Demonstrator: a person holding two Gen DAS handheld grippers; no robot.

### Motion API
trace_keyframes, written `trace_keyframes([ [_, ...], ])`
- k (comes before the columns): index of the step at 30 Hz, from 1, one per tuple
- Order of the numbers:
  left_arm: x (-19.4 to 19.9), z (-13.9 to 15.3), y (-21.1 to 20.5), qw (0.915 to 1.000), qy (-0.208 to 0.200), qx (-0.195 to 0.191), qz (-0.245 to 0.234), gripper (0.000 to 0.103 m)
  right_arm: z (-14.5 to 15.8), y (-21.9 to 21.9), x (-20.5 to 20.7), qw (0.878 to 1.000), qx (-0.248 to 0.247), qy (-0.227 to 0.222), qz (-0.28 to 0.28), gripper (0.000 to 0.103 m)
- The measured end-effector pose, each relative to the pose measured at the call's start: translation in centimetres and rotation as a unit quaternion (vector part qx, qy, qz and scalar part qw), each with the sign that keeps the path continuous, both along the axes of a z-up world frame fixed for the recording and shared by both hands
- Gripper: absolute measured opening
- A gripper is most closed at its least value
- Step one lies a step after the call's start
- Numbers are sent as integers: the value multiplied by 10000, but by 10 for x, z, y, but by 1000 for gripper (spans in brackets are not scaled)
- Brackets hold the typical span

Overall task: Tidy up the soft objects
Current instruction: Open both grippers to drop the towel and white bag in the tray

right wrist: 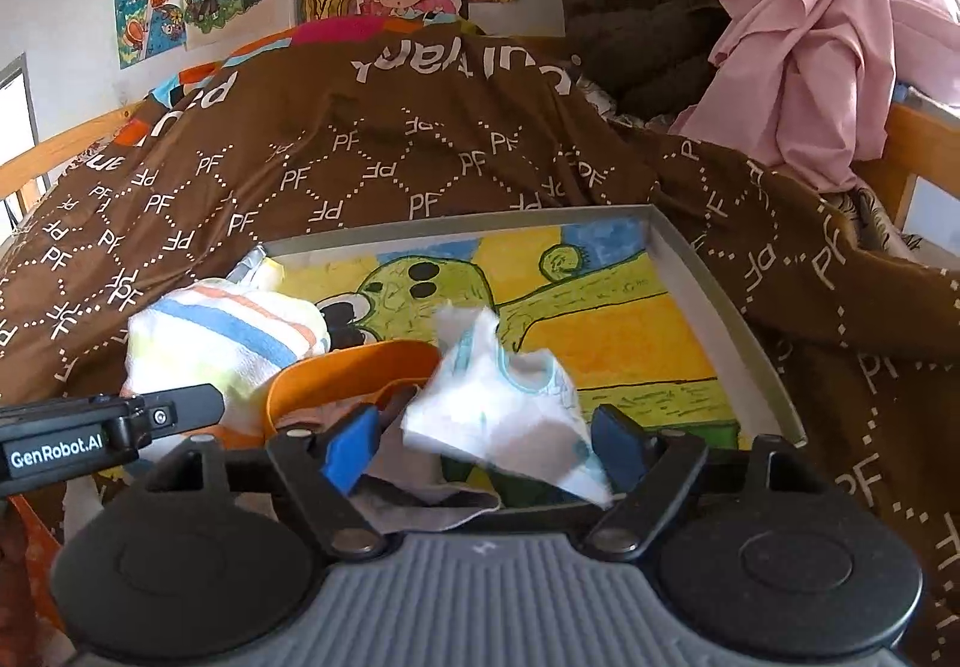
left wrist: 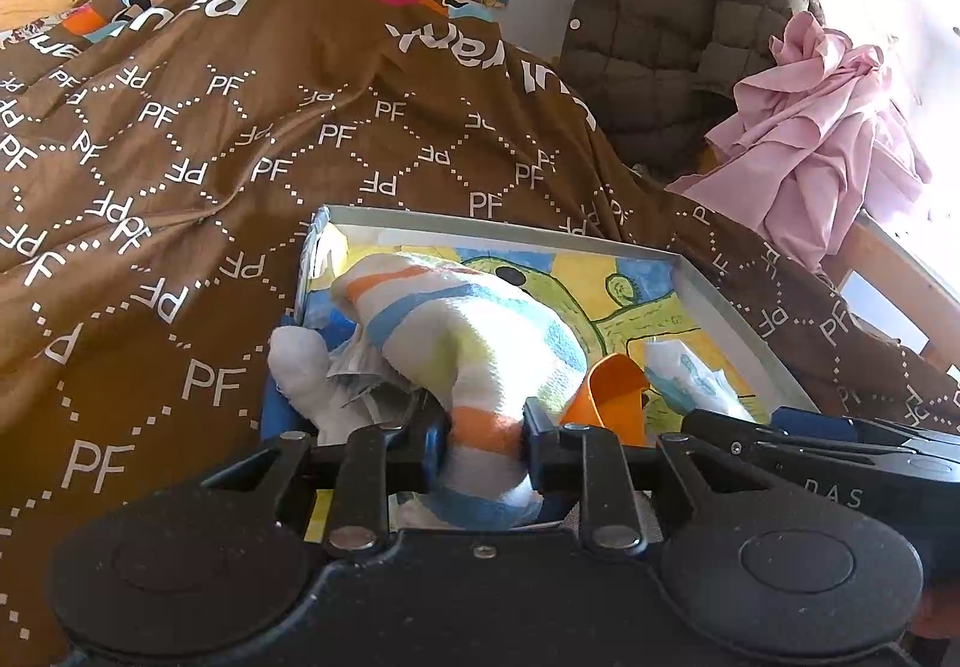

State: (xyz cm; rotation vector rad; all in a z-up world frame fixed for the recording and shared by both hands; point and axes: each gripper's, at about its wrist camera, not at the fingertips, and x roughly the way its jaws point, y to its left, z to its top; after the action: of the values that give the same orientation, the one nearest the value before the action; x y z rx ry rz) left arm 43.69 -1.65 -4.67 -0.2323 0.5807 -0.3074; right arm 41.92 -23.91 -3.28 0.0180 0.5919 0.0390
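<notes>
Pinching a striped towel (left wrist: 480,349) between its fingers, the left gripper (left wrist: 483,442) has it clamped at the orange band, the bulk of the cloth bunched just ahead of the fingertips over the box (left wrist: 708,271). Right gripper (right wrist: 486,442) is spread wide, a crumpled white cloth with teal trim (right wrist: 498,397) lying between the fingers; contact with either pad can't be told, so probably not gripped. Left of the right fingers sits an orange piece (right wrist: 336,367), a grey fabric (right wrist: 420,481) under it, near edge cut off by the gripper body. Left of the left fingers, a white bundle (left wrist: 300,373) at the box wall, unclear what it is. Beyond the fingers the box floor is mostly bare drawing. Further out: brown bedspread (left wrist: 180,187), quilted jacket (left wrist: 672,24), pink garment (left wrist: 822,126) heaped, not yet sorted. Judging: early-mid, several small items in the box, none neatly arranged.
</notes>
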Motion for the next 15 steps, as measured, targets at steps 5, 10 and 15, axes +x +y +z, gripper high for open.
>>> trace_keyframes([
  [5, -12, 10, -3, 9997, -227, 114, 31, 46, 6, -3, -7, 9999, 10, -114, -83, 87],
  [10, -29, 23, -3, 9988, -452, 155, 130, 62, 23, -8, -19, 9991, 40, -368, -199, 92],
  [15, -53, 40, 6, 9973, -641, 207, 284, 73, 44, -10, -39, 9973, 76, -682, -268, 97],
])
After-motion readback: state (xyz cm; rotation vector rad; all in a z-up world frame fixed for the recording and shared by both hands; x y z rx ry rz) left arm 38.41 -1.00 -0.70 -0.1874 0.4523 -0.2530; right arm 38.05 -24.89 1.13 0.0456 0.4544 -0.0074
